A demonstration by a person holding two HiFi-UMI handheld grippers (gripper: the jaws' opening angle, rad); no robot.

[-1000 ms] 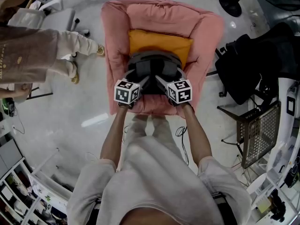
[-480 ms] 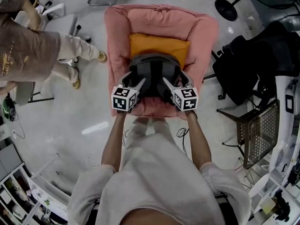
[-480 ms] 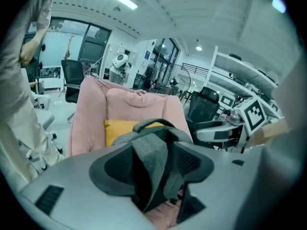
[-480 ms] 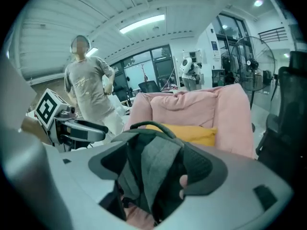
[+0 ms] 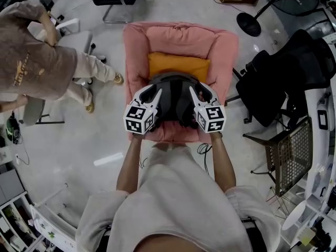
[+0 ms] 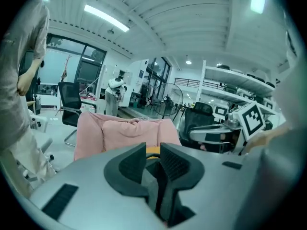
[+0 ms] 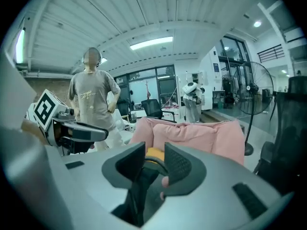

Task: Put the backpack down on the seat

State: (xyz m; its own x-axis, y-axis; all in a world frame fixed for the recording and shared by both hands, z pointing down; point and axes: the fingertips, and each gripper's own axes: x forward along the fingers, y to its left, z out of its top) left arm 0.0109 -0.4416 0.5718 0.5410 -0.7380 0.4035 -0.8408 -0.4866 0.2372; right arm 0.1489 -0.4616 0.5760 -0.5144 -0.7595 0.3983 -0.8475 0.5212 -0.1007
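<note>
On your left, the left gripper (image 5: 149,94) has just been closing. In the left gripper view its fingers (image 6: 132,164) stand nearly together, with dark fabric filling the narrow gap, so it looks clamped on the backpack (image 5: 176,101). The backpack is straight ahead of you, between your two hands and over the front of the pink armchair (image 5: 178,35), with its rounded top end against the orange cushion (image 5: 178,64). Its length seems to run away from you toward the chair back. From above you cannot tell whether its base already rests on the seat. On your right, the right gripper (image 5: 200,94) has also just been closing, and dark strap material sits pinched between its fingers (image 7: 180,164). Each hand grips one upper side and neither is nearer, so the seat lies directly below the load, and lowering it means bringing both hands down evenly. By count: one backpack, one armchair, one cushion, two grippers.
</note>
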